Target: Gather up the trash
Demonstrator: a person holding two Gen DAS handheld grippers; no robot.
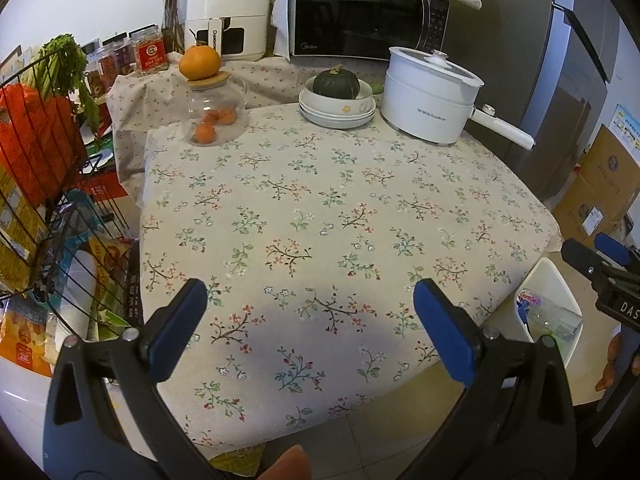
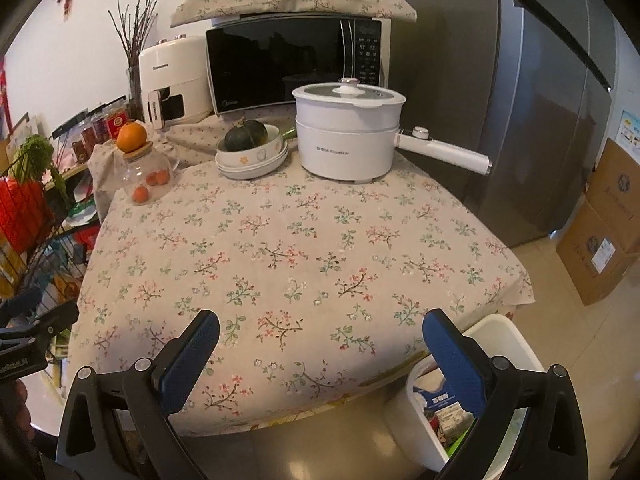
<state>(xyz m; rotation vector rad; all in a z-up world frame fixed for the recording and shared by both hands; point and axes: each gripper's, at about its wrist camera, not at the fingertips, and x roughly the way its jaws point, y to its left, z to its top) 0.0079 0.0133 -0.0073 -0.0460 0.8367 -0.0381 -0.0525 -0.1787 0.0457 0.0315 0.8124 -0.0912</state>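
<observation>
Hovering both the left tool (image 1: 310,304) and right tool (image 2: 320,340) spread wide and empty above the bare floral counter (image 1: 320,200), with trash already sitting in the white bin (image 2: 500,332) beside it, seemingly finishing, needing only retreat.

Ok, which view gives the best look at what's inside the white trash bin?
The right wrist view: the white trash bin sits close below the right gripper, its packaging visible, though one finger covers part. The left wrist view shows the bin smaller, at the table's edge, with wrappers inside.
</observation>
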